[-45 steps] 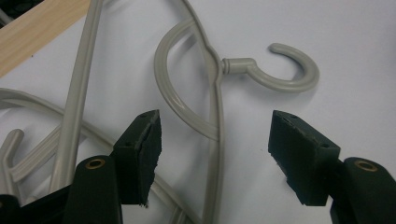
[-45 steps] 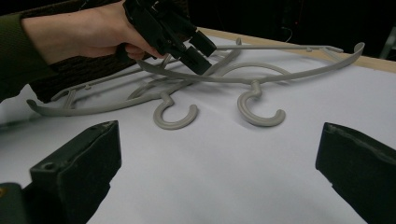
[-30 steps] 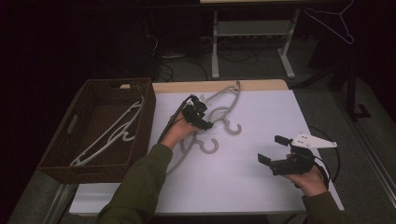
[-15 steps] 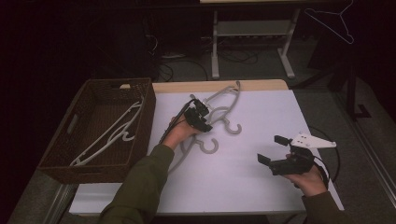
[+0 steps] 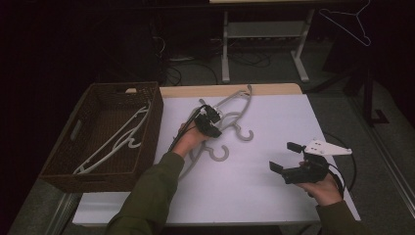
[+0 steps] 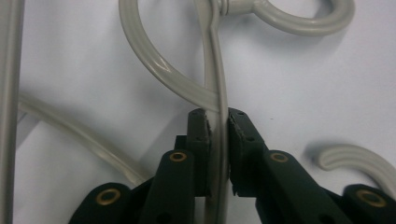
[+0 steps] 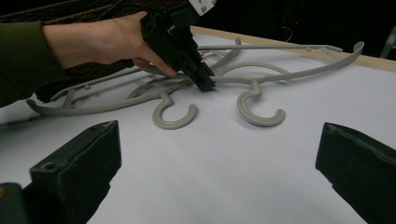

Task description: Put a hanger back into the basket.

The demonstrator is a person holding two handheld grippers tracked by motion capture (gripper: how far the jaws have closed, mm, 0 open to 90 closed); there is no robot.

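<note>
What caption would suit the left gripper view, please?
Left tongs closing on a grey hanger's bar over the white table.

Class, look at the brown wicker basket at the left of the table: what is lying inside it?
Inside the wicker basket lies a pale hanger, slanting across the dark floor. It may be more than one hanger; the high view does not settle that. The basket's near wall hides the floor just behind it.

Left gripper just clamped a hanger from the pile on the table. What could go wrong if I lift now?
1. The left gripper has just been closing on one hanger arm exactly where a second hanger crosses it; lifting may drag both.
2. The grip sits at the fingertips, so the thin arm may twist or slip.
3. The right gripper hangs open, far off, unable to steady anything.
</note>
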